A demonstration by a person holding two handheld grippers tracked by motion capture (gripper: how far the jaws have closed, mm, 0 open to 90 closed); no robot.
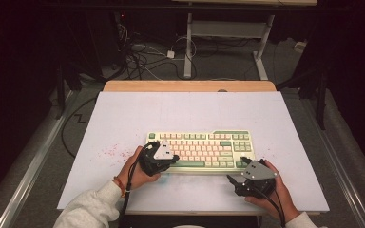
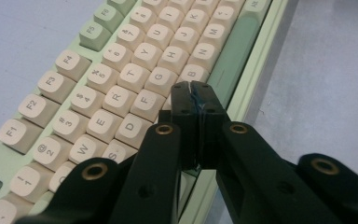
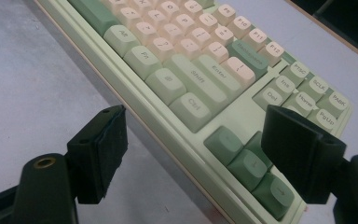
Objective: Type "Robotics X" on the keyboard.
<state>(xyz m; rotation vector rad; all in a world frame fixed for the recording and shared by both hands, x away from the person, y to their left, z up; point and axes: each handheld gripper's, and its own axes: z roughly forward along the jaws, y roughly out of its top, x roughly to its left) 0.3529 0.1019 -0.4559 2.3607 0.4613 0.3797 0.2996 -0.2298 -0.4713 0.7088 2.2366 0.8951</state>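
A pale green keyboard (image 1: 228,137) with cream and green keys lies in the middle of the white table. My left gripper (image 1: 170,160) hovers over its near left part. In the left gripper view the left gripper (image 2: 190,88) is shut with nothing between the pads, its tips just above the cream letter keys (image 2: 121,77) near the green space bar (image 2: 233,56). My right gripper (image 1: 233,179) rests at the keyboard's near right corner. In the right gripper view the right gripper (image 3: 200,123) stands open, its jaws on either side of the keyboard's front edge by the arrow keys (image 3: 247,163).
The white table top (image 1: 123,118) has faint red specks (image 1: 111,152) left of the keyboard. A wooden strip (image 1: 190,86) runs along the far edge. Beyond it are desk legs (image 1: 188,47) and cables (image 1: 142,57) on the floor.
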